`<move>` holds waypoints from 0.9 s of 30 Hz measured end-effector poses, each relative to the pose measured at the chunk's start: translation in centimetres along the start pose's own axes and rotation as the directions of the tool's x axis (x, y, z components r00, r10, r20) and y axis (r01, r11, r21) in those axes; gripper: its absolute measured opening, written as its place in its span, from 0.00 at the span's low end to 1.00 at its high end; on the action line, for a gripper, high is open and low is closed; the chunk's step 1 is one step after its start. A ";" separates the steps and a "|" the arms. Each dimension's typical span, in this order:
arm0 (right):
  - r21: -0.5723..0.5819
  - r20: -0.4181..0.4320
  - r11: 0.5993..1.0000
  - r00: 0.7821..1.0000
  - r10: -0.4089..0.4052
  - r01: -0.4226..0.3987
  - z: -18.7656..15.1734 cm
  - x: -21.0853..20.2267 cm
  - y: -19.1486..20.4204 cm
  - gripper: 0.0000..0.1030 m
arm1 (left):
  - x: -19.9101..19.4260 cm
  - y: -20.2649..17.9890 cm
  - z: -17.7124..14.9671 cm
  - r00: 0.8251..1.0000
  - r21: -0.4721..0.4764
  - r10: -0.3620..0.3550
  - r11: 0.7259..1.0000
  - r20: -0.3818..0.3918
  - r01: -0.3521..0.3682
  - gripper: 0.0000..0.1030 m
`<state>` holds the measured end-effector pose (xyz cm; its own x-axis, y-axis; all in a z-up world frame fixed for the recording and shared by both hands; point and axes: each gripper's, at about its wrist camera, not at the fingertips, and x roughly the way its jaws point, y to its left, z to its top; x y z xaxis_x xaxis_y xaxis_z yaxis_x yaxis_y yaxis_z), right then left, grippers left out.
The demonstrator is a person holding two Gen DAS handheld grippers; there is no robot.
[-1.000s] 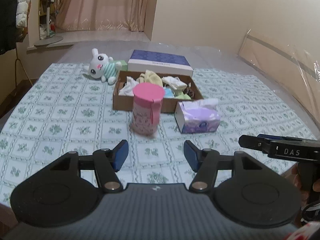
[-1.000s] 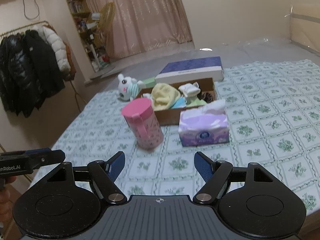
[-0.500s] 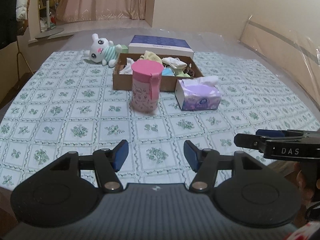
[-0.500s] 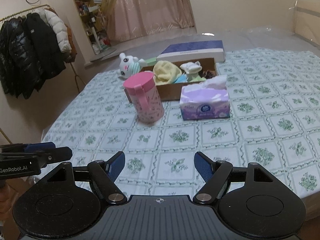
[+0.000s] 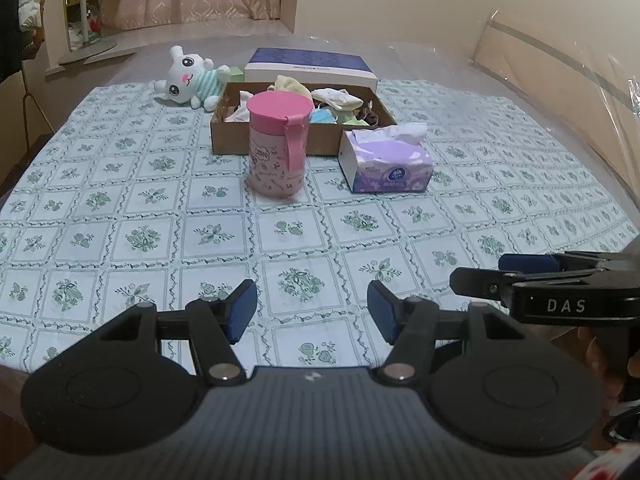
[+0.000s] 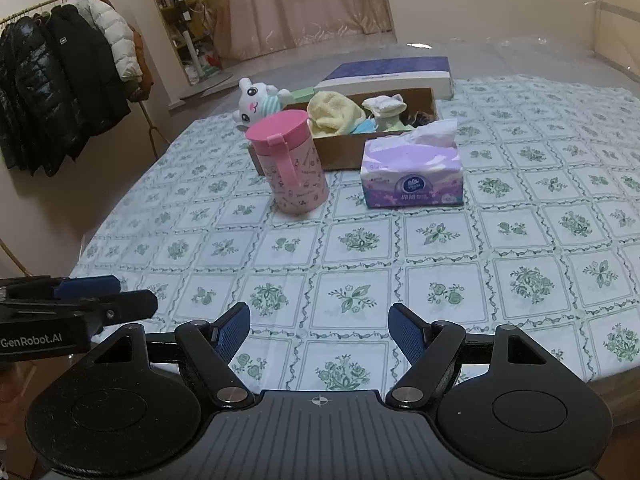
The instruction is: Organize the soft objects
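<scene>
The pink canister (image 5: 279, 144) blocks part of the cardboard box (image 5: 272, 141) front, so whatever's behind it in there is hidden. The dark bundle (image 5: 369, 116) at the box's right end is too small to make out. From the right wrist view the plush bunny (image 6: 256, 105) is half covered by the canister. The coats (image 6: 60, 80) run off the left edge, and print on the tissue pack (image 6: 412, 178) is unreadable.
</scene>
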<state>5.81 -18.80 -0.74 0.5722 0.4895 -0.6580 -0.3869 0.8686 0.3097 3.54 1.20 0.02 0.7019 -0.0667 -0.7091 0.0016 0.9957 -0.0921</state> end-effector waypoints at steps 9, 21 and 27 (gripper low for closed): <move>-0.004 -0.005 1.000 1.000 0.007 -0.007 0.1 0.2 0.0 0.74 | 0.2 -0.2 0.1 1.000 0.004 -0.001 1.000 -0.003 0.001 0.57; 0.000 -0.004 1.000 1.000 0.004 -0.004 0.1 0.2 0.0 0.74 | 0.4 -0.3 0.1 1.000 0.006 -0.002 1.000 -0.004 0.002 0.57; 0.000 -0.003 1.000 1.000 0.006 -0.006 0.1 0.2 0.0 0.74 | 0.5 -0.3 0.1 1.000 0.008 -0.003 1.000 -0.003 0.003 0.57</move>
<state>6.00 -18.70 -0.86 0.5678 0.4942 -0.6583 -0.3899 0.8658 0.3136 3.94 0.89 -0.22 0.7000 -0.0701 -0.7107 0.0098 0.9960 -0.0885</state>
